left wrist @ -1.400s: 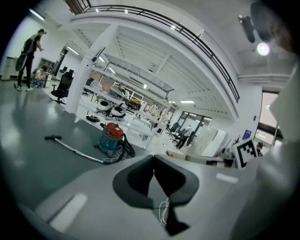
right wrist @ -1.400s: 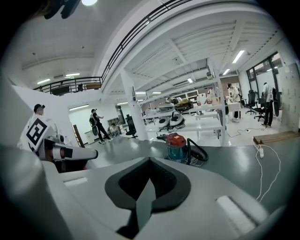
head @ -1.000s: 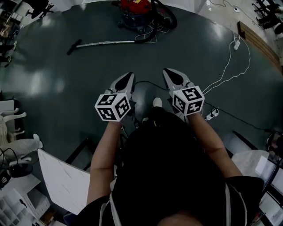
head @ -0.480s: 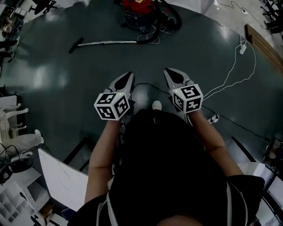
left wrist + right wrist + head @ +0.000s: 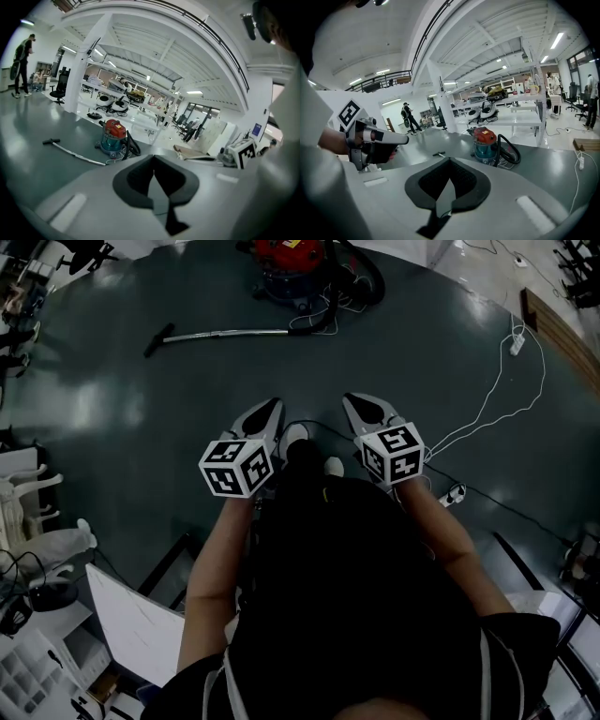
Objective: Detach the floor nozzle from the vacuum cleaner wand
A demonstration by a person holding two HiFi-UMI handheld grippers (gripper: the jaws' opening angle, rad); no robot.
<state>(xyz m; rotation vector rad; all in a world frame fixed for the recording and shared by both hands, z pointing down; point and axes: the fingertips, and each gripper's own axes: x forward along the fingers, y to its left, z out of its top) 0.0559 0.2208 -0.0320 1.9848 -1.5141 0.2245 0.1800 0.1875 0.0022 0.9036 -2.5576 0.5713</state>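
One shoe (image 5: 297,434) newly forward between left gripper (image 5: 273,409) and right gripper (image 5: 353,403).

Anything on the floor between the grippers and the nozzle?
Nothing visible. Only bare floor lies between the left gripper, the right gripper and the nozzle at the end of the wand.

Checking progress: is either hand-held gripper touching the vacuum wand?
Apart. The head view shows the left hand-held gripper and right hand-held gripper well short of the wand, bare floor between.
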